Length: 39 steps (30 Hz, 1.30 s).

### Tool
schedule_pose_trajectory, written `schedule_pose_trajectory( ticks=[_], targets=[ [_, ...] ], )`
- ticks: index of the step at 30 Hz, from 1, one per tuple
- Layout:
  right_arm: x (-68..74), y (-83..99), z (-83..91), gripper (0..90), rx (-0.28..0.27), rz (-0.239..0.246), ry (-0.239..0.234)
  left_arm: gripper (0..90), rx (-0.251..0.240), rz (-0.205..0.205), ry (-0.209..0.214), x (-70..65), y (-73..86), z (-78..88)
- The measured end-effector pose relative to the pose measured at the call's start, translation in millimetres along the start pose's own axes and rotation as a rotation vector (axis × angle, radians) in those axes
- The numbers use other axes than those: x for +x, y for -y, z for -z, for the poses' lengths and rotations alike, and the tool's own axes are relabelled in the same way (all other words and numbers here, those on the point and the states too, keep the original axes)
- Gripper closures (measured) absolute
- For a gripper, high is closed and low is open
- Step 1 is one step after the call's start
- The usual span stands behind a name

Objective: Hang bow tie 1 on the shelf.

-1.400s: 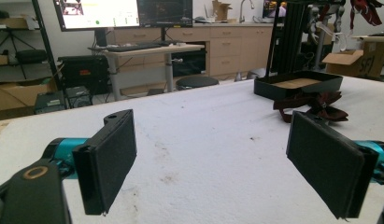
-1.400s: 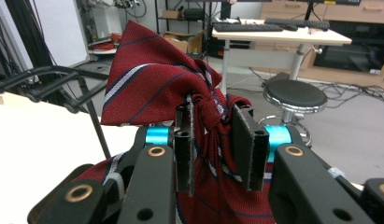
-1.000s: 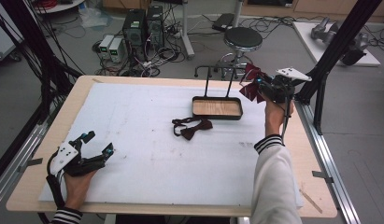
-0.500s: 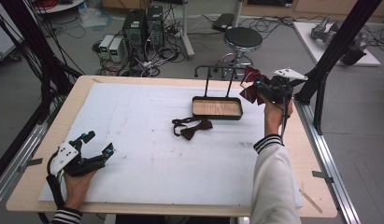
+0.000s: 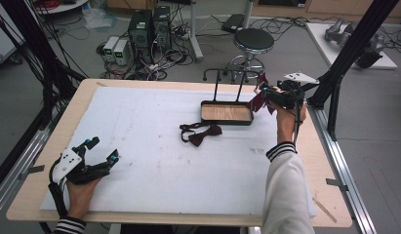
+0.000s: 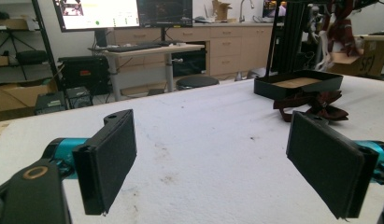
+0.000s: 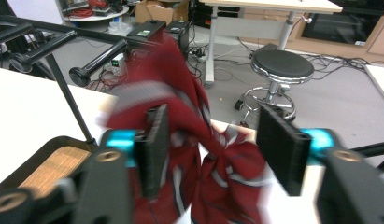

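The right gripper (image 5: 269, 93) is held by the rack's (image 5: 230, 73) crossbar, above the far right of the desk (image 5: 139, 136), and its jaws have just been opening. A red striped bow tie (image 7: 203, 154), blurred, is seen between them, clear of the right-hand pad. The left gripper (image 5: 101, 149) is rested at the near left corner with jaws wide and empty, well apart from the dark bow tie (image 5: 200, 133) lying before the wooden-bottomed tray (image 5: 226, 112).

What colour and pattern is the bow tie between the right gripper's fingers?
Dark red with pale stripes: the bow tie shows best, though blurred, in the right gripper view.
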State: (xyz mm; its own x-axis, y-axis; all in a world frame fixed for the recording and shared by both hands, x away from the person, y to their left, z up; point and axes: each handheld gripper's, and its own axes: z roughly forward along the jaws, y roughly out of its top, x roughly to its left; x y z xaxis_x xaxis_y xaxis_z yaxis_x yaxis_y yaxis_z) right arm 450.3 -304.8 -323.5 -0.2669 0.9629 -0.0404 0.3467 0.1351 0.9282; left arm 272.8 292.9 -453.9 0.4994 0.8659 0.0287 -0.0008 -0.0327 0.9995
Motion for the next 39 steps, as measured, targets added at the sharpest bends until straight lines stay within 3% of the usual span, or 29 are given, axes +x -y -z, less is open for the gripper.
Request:
schedule_pose_trajectory(
  ticks=[3,5,13,19,27,35,39],
  targets=[
    [-0.2,1.2,-1.3,17.4,0.012,-0.001,0.024,16.4,0.000,0.000,0.000,0.0,0.0,0.0],
    [-1.2,2.1,-1.7,12.3,0.013,-0.017,0.025,16.4,0.000,-0.001,0.000,0.0,0.0,0.1],
    [1.5,0.2,0.7,11.8,0.005,-0.001,0.009,16.4,0.000,0.000,0.000,0.0,0.0,0.0],
    [7.8,1.2,8.9,11.8,-0.014,0.008,-0.034,16.4,0.000,0.000,0.001,0.1,0.0,-0.1],
    [15.2,3.8,41.3,11.8,-0.092,-0.010,-0.103,16.4,-0.003,0.010,0.005,1.2,0.1,-0.2],
    [37.0,17.6,71.4,11.8,-0.129,0.039,-0.161,16.4,-0.002,0.010,0.007,1.4,0.1,-0.1],
    [48.2,26.3,89.4,11.8,-0.176,0.053,-0.202,16.4,-0.004,0.009,0.006,1.2,0.1,0.2]
  ],
)
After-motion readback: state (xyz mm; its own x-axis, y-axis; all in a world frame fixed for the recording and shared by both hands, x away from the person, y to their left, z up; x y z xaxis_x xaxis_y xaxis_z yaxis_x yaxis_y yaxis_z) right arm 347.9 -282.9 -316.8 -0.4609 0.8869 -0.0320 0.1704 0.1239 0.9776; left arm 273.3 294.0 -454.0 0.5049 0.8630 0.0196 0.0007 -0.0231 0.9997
